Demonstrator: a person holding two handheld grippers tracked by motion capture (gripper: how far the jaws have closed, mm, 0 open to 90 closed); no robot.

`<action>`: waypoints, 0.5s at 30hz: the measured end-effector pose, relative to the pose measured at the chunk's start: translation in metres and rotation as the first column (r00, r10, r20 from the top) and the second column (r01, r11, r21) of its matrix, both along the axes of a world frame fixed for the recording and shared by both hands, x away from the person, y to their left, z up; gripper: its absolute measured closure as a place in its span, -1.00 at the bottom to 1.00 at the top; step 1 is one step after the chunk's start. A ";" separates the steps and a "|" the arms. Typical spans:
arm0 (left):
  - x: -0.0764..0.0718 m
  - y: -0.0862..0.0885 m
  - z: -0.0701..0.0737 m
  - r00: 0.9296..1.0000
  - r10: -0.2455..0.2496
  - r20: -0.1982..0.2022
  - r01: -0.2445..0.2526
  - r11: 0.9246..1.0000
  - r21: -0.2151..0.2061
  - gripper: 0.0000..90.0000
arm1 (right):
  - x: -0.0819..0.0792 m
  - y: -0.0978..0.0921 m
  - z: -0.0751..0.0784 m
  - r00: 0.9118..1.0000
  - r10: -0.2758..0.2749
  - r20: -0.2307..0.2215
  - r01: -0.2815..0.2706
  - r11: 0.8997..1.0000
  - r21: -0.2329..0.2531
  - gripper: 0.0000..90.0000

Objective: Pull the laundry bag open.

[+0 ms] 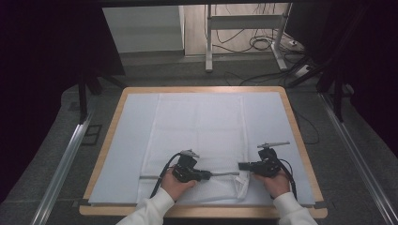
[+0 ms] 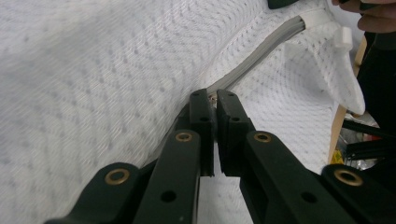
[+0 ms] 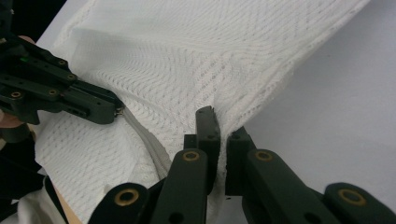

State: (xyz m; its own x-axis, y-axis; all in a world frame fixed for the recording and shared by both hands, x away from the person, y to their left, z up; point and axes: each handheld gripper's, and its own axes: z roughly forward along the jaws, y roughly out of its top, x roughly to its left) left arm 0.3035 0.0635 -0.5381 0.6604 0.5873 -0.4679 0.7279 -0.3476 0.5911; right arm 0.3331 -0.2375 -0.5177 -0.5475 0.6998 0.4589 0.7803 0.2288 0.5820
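A white mesh bag [image 1: 197,126] lies flat on the mat, with a grey zipper [image 1: 225,174] running along its near edge. My left gripper [image 1: 210,175] is shut on the small metal zipper pull [image 2: 213,98], and the grey zipper [image 2: 261,51] stretches away from its tips [image 2: 215,95]. My right gripper [image 1: 240,166] is shut on the bag's fabric at its near right corner, where the mesh [image 3: 187,60] is pinched between its jaws [image 3: 223,126]. In the right gripper view the left gripper [image 3: 116,111] shows at the left, on the zipper [image 3: 144,135].
The bag rests on a pale blue mat [image 1: 126,140] covering a wooden table [image 1: 110,129]. Metal rails [image 1: 65,159] run along both sides on the grey floor. A white frame and cables [image 1: 263,42] stand beyond the far edge.
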 end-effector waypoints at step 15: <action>-0.007 0.010 0.001 1.000 0.016 0.007 -0.017 1.000 0.008 0.93 | 0.000 0.000 0.000 1.000 0.000 0.002 0.000 1.000 -0.007 0.95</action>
